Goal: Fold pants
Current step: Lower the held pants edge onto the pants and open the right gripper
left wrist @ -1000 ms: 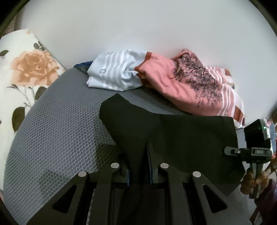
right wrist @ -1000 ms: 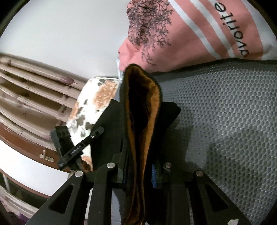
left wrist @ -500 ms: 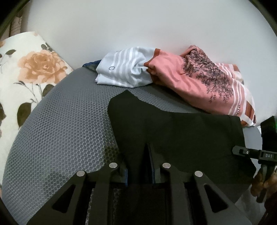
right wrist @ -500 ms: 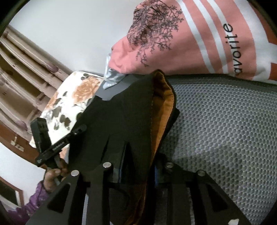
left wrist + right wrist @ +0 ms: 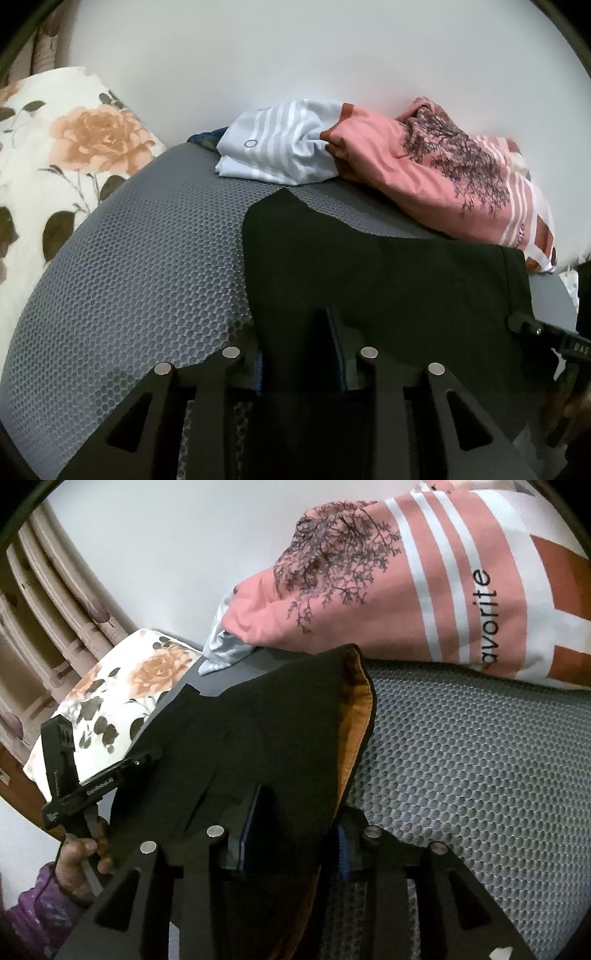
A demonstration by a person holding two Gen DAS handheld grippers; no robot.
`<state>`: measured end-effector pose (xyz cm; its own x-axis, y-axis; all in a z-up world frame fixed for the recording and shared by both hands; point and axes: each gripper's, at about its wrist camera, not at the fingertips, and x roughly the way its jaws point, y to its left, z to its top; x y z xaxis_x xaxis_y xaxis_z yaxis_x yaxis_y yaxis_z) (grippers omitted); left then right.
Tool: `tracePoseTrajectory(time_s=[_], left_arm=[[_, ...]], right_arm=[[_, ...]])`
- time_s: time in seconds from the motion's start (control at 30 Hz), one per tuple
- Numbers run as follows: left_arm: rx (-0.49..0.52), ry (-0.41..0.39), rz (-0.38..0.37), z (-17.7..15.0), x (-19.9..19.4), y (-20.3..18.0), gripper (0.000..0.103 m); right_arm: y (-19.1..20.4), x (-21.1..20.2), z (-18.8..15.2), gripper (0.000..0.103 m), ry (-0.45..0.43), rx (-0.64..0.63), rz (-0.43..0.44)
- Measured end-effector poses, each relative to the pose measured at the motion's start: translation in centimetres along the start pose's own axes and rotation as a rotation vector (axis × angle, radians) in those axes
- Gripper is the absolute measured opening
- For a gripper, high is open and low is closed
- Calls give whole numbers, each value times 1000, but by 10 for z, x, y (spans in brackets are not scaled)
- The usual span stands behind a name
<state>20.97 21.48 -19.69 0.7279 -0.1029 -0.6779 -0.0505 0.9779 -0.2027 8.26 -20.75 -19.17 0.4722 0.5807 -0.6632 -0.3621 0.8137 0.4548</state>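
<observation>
Black pants (image 5: 369, 266) lie folded on a grey mesh mat (image 5: 147, 277). My left gripper (image 5: 299, 354) sits at their near edge with its jaws opening, and the dark cloth lies loose between the fingers. In the right wrist view the pants (image 5: 266, 716) show an orange-lined waistband along their right edge. My right gripper (image 5: 297, 830) straddles that edge with its jaws opening too, cloth slack between them. The left gripper (image 5: 96, 782) appears at the left there, held by a hand (image 5: 81, 853).
A pink printed shirt (image 5: 424, 166) and a white striped garment (image 5: 280, 151) are heaped at the mat's far edge against a white wall. A floral pillow (image 5: 55, 155) lies to the left. Curtains (image 5: 55, 590) hang beyond it.
Both pairs of fingers have spread apart. The right gripper has rolled, and the waistband that stood upright between its fingers now leans over and lies lower on the mat.
</observation>
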Motion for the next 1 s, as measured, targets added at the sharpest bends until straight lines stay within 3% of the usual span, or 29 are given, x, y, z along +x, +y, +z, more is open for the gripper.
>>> tracePoseTrajectory(time_s=[0.13, 0.57, 0.77, 0.83, 1.0], left_arm=[[-24, 2, -7, 1, 0, 5, 34], [-3, -10, 51, 0, 0, -1, 40], [3, -14, 61, -1, -1, -2, 41], [6, -16, 66, 0, -1, -3, 41], [12, -24, 78, 0, -3, -3, 42]], right_arm=[[1, -3, -4, 40, -21, -10, -38], [15, -4, -10, 42, -70, -85, -135], [15, -4, -10, 48, -75, -86, -161], [15, -5, -10, 57, -80, -83, -186], [17, -3, -10, 67, -76, -99, -229]])
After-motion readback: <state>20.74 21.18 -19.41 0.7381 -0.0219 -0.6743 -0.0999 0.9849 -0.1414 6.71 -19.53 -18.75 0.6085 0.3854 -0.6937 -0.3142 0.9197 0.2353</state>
